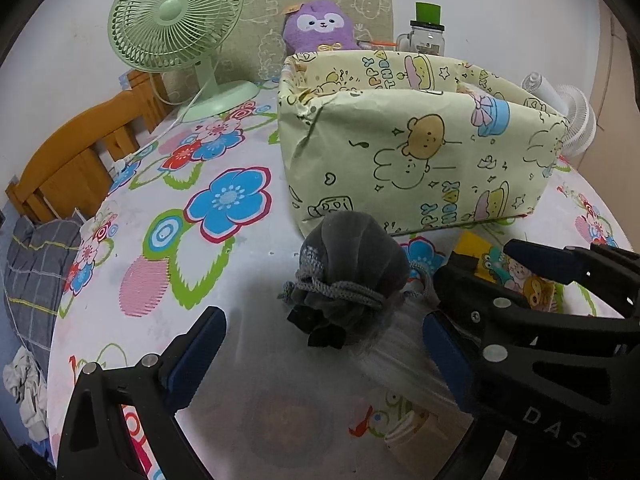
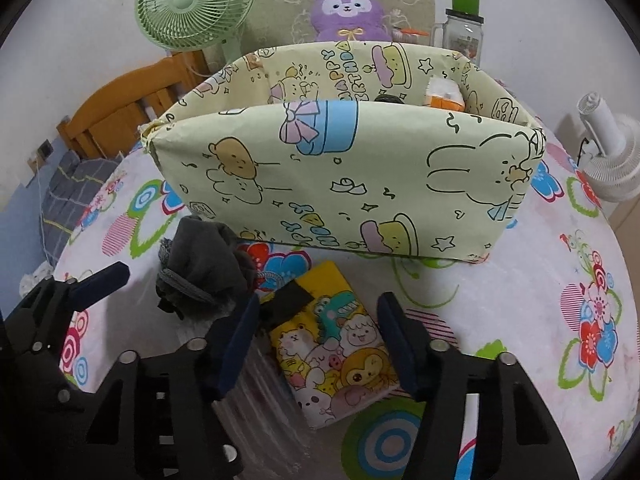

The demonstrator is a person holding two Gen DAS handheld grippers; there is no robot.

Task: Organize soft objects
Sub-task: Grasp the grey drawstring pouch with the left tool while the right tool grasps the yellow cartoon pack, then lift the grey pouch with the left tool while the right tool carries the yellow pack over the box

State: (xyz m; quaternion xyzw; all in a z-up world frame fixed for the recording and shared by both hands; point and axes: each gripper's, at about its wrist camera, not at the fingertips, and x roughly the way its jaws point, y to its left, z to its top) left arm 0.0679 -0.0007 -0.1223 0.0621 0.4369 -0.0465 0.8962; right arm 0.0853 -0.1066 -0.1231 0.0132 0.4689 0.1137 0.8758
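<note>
Right gripper [image 2: 316,344]: jaws part-way apart, straddling the yellow cartoon tissue pack [image 2: 336,344]; pads close to its long edges, contact cannot be told.
Left gripper [image 1: 324,348]: jaws wide, nothing held; grey drawstring pouch [image 1: 352,264] just ahead, between the finger lines, pads clear of it.

Task items:
1. Tissue pack: flat, soft, yellow, printed with animals, black patch at its far end, lying on the table.
2. Pouch: dark grey fabric, bunched round, grey cord tied about its neck, dark frill toward the gripper. It lies just beside the pack's left.

Surroundings:
- Paper-wrapped storage box [image 2: 352,176], pale yellow with cartoon print, directly beyond both items, open-topped, divided; an orange pack [image 2: 444,96] shows inside.
- Flowered tablecloth [image 1: 224,200].
- Green desk fan [image 1: 176,20], far left.
- Purple plush toy [image 1: 318,26] and glass jar with green lid [image 1: 427,32] behind the box.
- White fan [image 2: 612,160], far right.
</note>
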